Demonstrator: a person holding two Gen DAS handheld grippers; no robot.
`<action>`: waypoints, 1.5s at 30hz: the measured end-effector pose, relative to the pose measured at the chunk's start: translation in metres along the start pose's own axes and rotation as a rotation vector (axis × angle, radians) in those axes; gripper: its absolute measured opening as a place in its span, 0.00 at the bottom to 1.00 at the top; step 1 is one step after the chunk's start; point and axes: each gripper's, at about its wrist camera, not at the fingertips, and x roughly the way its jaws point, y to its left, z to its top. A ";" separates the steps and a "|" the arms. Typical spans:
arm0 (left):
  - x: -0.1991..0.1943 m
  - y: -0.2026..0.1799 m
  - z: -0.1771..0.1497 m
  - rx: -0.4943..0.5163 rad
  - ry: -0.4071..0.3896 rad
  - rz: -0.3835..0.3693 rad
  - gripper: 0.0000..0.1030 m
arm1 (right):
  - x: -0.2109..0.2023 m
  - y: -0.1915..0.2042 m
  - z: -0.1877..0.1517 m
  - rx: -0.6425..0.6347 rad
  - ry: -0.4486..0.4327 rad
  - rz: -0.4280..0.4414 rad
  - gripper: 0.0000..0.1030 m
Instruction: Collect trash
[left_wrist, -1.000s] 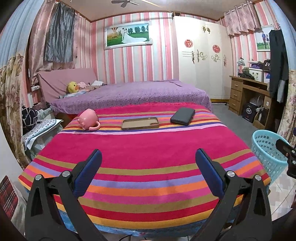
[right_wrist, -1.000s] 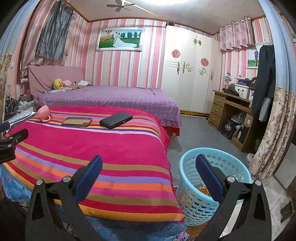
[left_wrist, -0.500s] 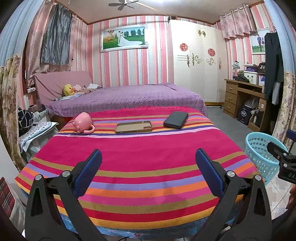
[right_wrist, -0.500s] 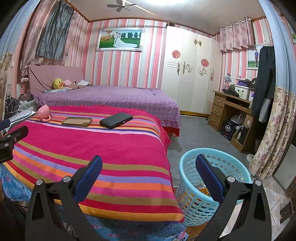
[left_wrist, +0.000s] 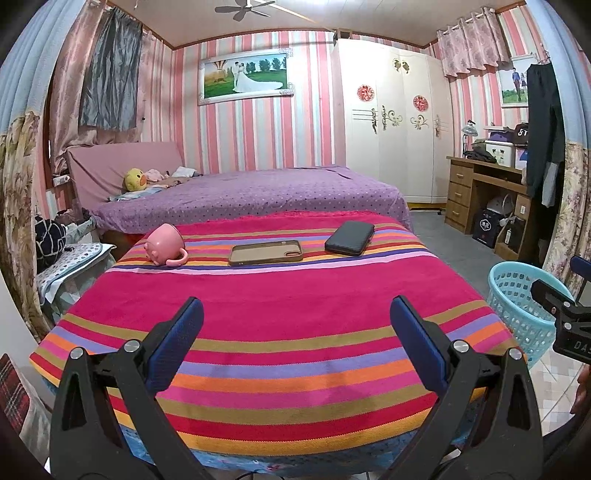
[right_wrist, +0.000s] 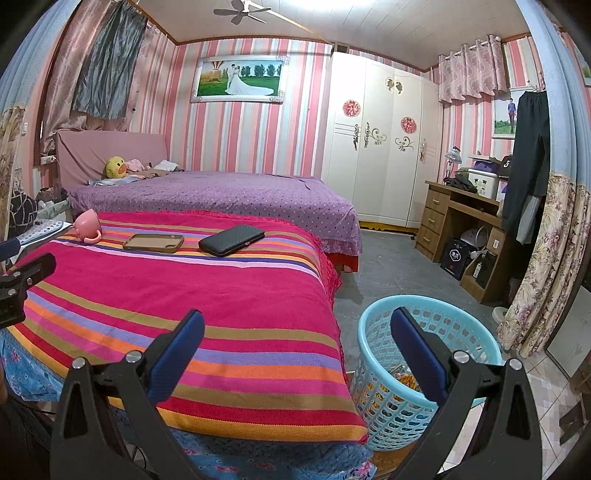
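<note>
Both tools are empty with jaws spread wide: the left gripper (left_wrist: 295, 325) hangs over the near end of the striped cloth (left_wrist: 280, 291), the right gripper (right_wrist: 297, 332) between the cloth's edge and the blue basket (right_wrist: 384, 402) on the floor. The basket already holds some wrappers. No loose trash shows on the cloth — only a pink mug (left_wrist: 164, 244), a phone case (left_wrist: 265, 253) and a dark wallet (left_wrist: 349, 237), none of them rubbish. Best to scan the cloth and floor before reaching — leave those three alone.
</note>
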 end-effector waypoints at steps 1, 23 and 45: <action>0.000 0.000 0.000 0.000 -0.001 -0.002 0.95 | 0.000 0.000 0.000 0.000 0.000 -0.001 0.96; -0.003 -0.001 -0.002 0.009 -0.002 -0.009 0.95 | -0.001 -0.001 0.000 0.000 -0.003 -0.004 0.96; -0.003 -0.001 -0.002 0.009 -0.004 -0.009 0.95 | -0.001 -0.002 -0.001 0.001 -0.004 -0.004 0.96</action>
